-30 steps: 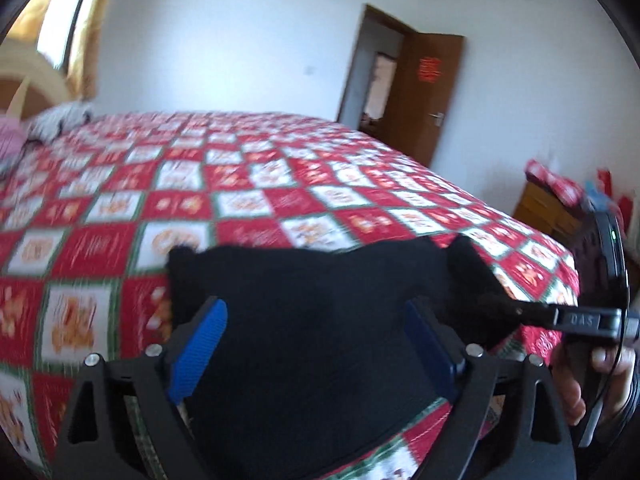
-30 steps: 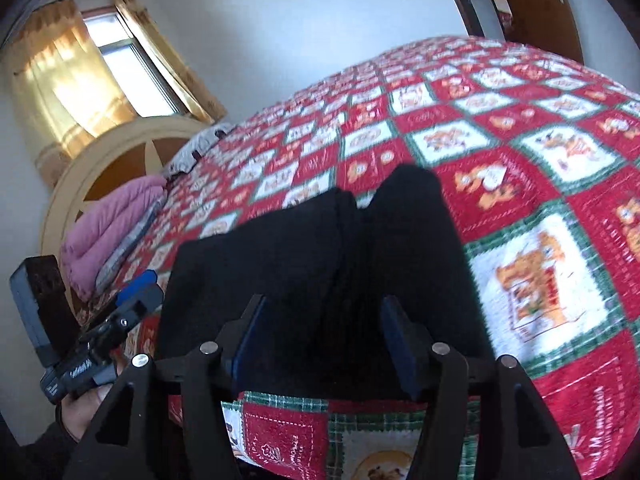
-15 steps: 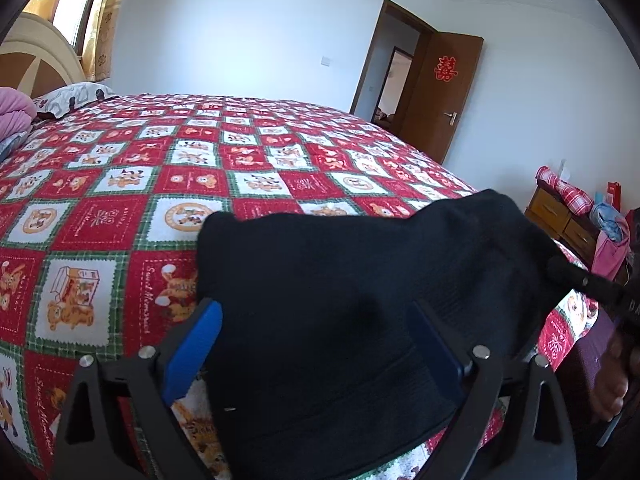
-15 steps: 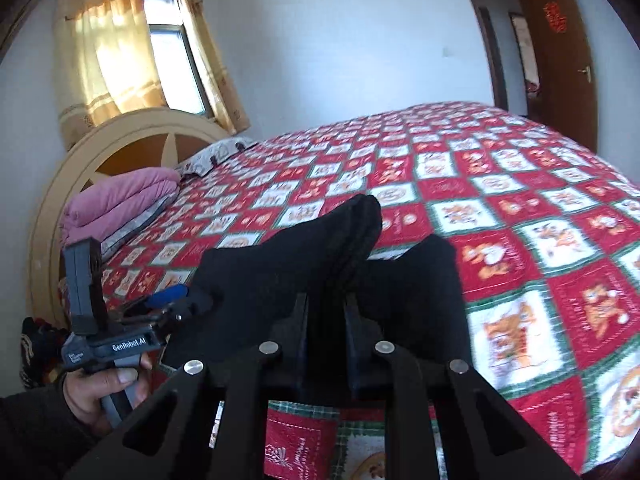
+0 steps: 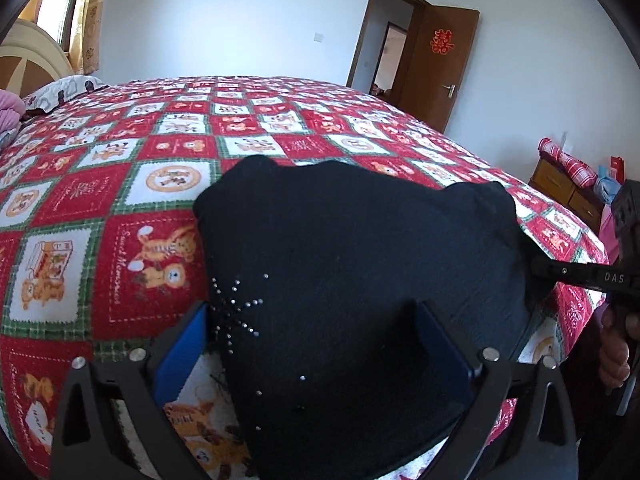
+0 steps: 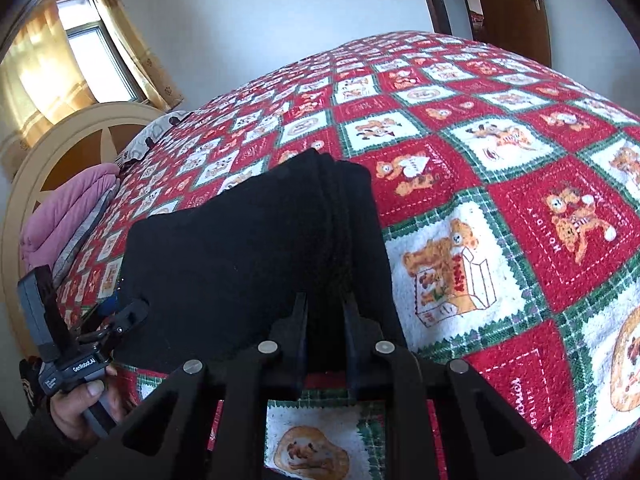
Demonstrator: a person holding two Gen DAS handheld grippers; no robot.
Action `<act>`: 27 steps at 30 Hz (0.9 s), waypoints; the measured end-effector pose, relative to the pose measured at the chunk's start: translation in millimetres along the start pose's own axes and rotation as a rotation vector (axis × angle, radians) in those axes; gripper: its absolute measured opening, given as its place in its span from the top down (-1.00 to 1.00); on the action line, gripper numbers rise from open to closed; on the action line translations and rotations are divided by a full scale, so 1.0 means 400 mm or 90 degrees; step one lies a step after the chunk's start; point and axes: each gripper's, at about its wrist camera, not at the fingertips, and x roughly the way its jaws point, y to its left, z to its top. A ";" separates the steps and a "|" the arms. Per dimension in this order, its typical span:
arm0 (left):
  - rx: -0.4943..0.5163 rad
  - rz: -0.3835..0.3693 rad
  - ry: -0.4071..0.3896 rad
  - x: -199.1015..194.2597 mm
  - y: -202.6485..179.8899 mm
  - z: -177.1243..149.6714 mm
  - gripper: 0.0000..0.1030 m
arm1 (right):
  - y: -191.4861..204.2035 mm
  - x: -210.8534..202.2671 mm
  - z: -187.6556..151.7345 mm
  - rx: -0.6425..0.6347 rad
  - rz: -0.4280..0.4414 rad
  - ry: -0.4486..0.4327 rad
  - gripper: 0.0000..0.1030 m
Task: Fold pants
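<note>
The black pants point(image 5: 360, 280) lie folded on the bed's red checkered quilt point(image 5: 120, 208), at its near edge. The left gripper point(image 5: 316, 344) is just over them, its jaws opening wide; the cloth is between the blue pads point(image 5: 180, 356), which do not press it. The right gripper point(image 6: 325, 332) is nearly closed and pinches a thick fold of the pants, which stretch ahead of it and toward the left gripper. No containers are visible.
</note>
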 end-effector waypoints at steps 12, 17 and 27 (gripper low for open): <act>-0.028 0.017 -0.087 -0.067 0.026 0.051 -1.00 | 0.051 -0.107 0.037 -0.038 -0.092 -0.112 0.08; -0.012 0.020 -0.067 -0.015 0.014 0.099 -1.00 | 0.110 -0.093 0.081 -0.066 0.006 -0.145 0.06; 0.012 0.064 0.011 0.075 0.002 0.095 -1.00 | 0.035 0.110 0.122 0.024 0.079 -0.016 0.06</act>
